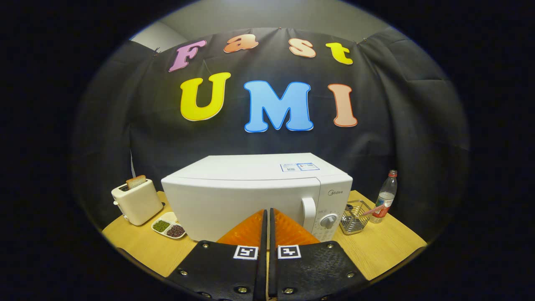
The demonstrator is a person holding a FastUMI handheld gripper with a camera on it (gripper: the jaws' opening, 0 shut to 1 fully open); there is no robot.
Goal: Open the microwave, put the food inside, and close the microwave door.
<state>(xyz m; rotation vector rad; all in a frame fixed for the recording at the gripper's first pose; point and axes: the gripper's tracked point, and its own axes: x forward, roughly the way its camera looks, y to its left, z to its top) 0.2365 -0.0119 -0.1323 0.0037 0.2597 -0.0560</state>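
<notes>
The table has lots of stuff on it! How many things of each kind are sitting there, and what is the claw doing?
Microwave: 1, door closed
Toaster: 1, bread sticking out the top
Divided dish: 1, with beans or grains inside
Wire basket: 1
Water bottle: 1
Total: 5 things on the table
The claw is shut, holding nothing, just in front of the microwave.
</notes>
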